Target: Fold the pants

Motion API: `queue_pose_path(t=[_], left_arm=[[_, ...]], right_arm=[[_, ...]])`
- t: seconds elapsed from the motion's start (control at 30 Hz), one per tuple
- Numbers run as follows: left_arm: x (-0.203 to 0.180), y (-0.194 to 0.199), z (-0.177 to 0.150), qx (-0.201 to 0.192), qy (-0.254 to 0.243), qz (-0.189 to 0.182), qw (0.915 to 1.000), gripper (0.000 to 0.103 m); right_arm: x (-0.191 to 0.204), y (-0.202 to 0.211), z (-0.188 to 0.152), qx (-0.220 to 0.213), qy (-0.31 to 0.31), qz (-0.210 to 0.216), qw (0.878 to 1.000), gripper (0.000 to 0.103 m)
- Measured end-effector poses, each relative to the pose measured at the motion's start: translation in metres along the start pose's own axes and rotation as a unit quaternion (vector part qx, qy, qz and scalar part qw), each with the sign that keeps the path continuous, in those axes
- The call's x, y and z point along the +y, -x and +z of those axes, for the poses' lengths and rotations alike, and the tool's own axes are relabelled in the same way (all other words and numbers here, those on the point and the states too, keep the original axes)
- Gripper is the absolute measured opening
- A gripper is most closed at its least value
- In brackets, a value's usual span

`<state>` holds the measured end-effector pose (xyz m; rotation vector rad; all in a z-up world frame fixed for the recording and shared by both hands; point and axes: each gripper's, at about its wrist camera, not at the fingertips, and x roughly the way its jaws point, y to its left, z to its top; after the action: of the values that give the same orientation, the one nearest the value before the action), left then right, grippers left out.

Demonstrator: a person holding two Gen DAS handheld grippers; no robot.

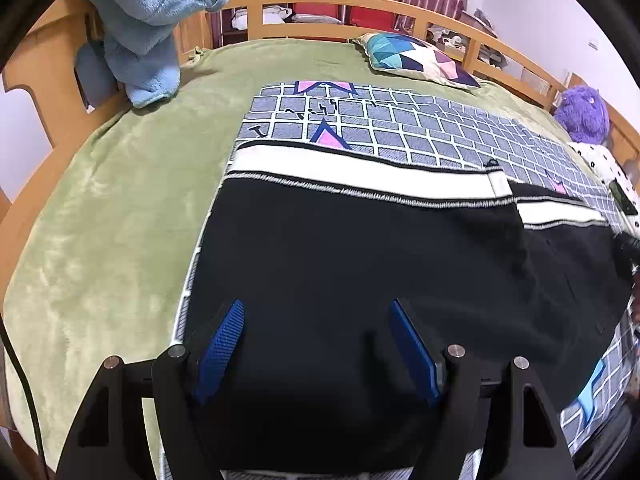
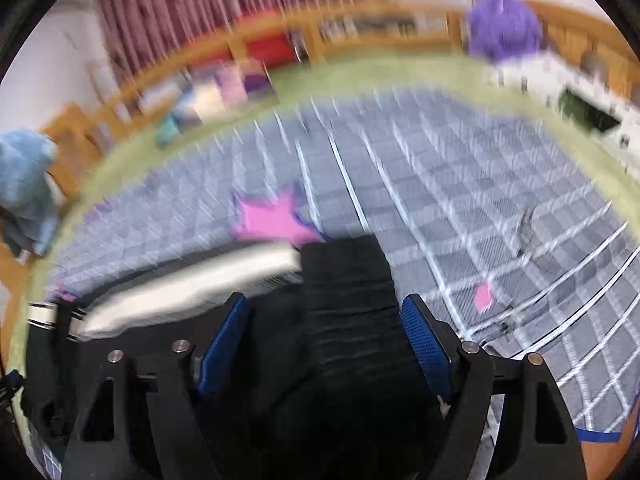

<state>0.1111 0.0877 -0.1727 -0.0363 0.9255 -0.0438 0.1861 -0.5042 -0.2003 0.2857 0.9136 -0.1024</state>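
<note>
on the bed: black pants (image 1: 360,256) with a white side stripe lie folded flat on a grid-patterned sheet (image 1: 420,128) over a green blanket (image 1: 112,208).
left view only: sharp; blue fleece (image 1: 144,20) hanging on the wooden rail, patterned pillow (image 1: 416,58), purple plush (image 1: 584,110).
right view only: blurred; a ribbed black end of the pants between the fingers, pink star print (image 2: 272,220).
left tool (image 1: 316,344): jaws apart above the black cloth, nothing clamped.
right tool (image 2: 324,344): jaws apart, pads beside the cloth, not pressing.

One pants (image 1: 360,264), one pillow (image 1: 416,60), two tongs (image 1: 316,344)
</note>
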Motion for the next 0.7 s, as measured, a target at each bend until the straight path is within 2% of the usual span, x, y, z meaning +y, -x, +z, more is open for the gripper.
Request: queue_pose_path(t=[0.07, 0.13, 0.17, 0.23, 0.27, 0.33, 0.4, 0.47, 0.6, 0.7], left_arm=[[-0.003, -0.002, 0.005, -0.001, 0.005, 0.001, 1.0000, 0.073], [-0.006, -0.003, 0.009, -0.003, 0.010, 0.003, 0.9999, 0.073], [-0.007, -0.003, 0.010, -0.002, 0.011, 0.003, 0.9999, 0.073], [-0.010, -0.002, 0.013, -0.005, 0.013, 0.000, 0.9999, 0.073], [-0.011, -0.002, 0.014, -0.005, 0.013, -0.002, 0.9999, 0.073], [-0.013, -0.002, 0.015, -0.002, 0.013, -0.008, 0.9999, 0.073], [-0.014, -0.002, 0.015, 0.000, 0.010, -0.010, 0.9999, 0.073], [-0.015, 0.001, 0.012, -0.003, 0.001, -0.007, 1.0000, 0.073], [-0.007, 0.011, 0.006, -0.009, -0.010, 0.000, 0.9999, 0.073], [0.004, 0.020, 0.002, -0.012, -0.003, 0.005, 0.9999, 0.073]], right_arm=[[-0.008, -0.017, 0.003, 0.037, -0.016, 0.035, 0.999, 0.061], [-0.012, -0.008, 0.010, 0.022, -0.015, 0.063, 0.998, 0.053], [-0.011, 0.003, 0.015, 0.006, -0.005, 0.076, 0.997, 0.052], [-0.004, 0.038, 0.024, -0.073, 0.029, 0.095, 0.992, 0.052], [-0.001, 0.043, 0.025, -0.089, 0.038, 0.097, 0.991, 0.052], [0.006, 0.035, 0.027, -0.085, 0.051, 0.069, 0.993, 0.052], [0.002, 0.001, 0.024, -0.022, 0.038, 0.027, 0.999, 0.054], [-0.008, -0.023, 0.015, 0.030, 0.018, 0.018, 0.999, 0.057], [-0.004, 0.014, 0.015, -0.006, 0.008, 0.022, 1.000, 0.062], [0.023, 0.046, 0.006, -0.036, 0.039, -0.010, 0.999, 0.066]])
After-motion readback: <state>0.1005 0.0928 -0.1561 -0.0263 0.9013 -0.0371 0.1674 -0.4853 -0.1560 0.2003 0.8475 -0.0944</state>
